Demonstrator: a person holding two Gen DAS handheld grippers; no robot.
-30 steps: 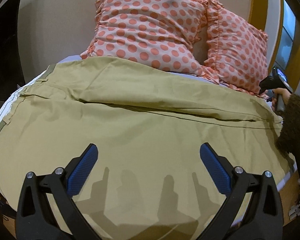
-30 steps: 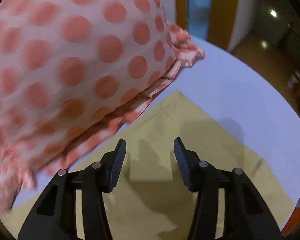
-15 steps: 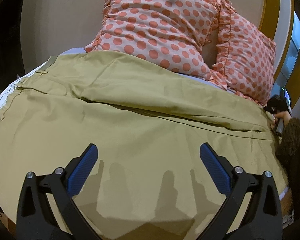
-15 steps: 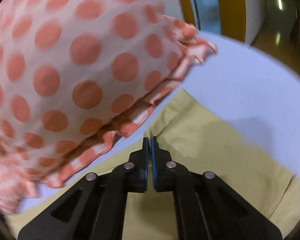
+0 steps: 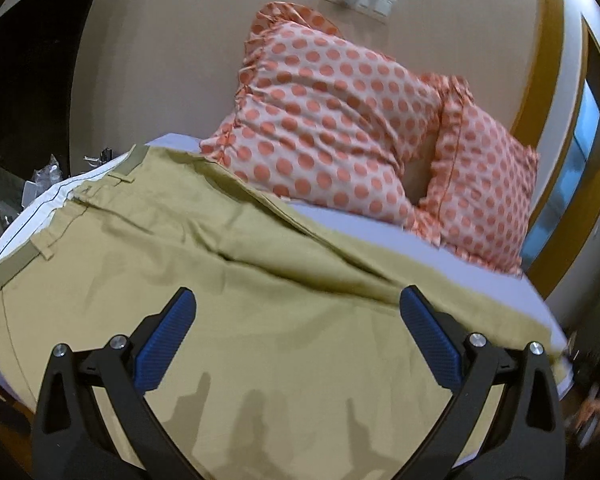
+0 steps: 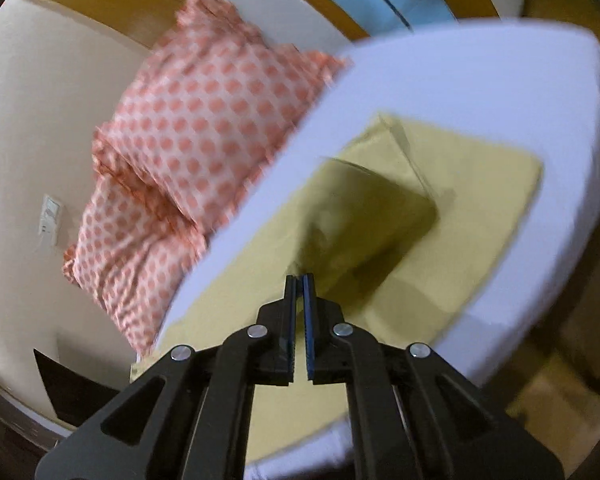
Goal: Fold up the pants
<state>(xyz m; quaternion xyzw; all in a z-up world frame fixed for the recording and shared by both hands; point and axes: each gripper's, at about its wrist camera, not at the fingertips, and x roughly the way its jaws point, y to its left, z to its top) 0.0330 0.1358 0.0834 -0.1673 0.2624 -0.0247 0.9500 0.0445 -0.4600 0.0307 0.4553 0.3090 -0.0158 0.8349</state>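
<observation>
Khaki pants lie spread across the bed, waistband at the left, legs running right. My left gripper is open and empty, hovering over the near leg. My right gripper is shut on the hem end of one pant leg and holds it lifted off the bed, so the cloth hangs folded over the other leg. The right gripper does not show in the left wrist view.
Two pink pillows with orange dots lean on the wall behind the pants; they also show in the right wrist view. The lavender sheet ends at the bed edge on the right. A cluttered stand sits left.
My right gripper closed on the pant leg's hem and lifted it up and away from the pillows. My left gripper stayed open and shifted left, tilting upward.
</observation>
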